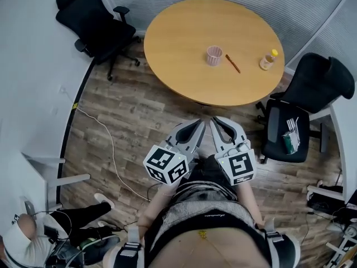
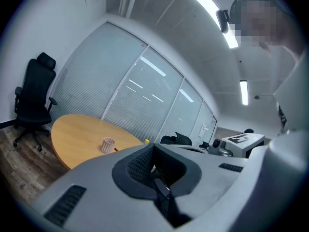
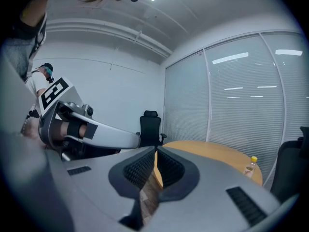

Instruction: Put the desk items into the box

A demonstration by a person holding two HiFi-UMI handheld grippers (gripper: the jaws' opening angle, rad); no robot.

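Observation:
A round wooden table (image 1: 184,43) carries a pink ribbed cup (image 1: 214,55), a brown pencil (image 1: 232,63) and a small yellow-capped bottle (image 1: 268,60). My left gripper (image 1: 199,123) and right gripper (image 1: 215,120) hang side by side over the wood floor, short of the table's near edge. Both are shut with nothing between the jaws. In the left gripper view, the left gripper (image 2: 154,149) points at the table, where the cup (image 2: 108,144) shows. In the right gripper view, the bottle (image 3: 249,166) stands to the right of the right gripper (image 3: 156,151). No box is in view.
One black office chair (image 1: 95,21) stands at the table's far left. Another chair (image 1: 295,116) at the right has a green can and white items on its seat. A cable (image 1: 109,149) trails over the floor. A person (image 1: 28,239) sits at lower left.

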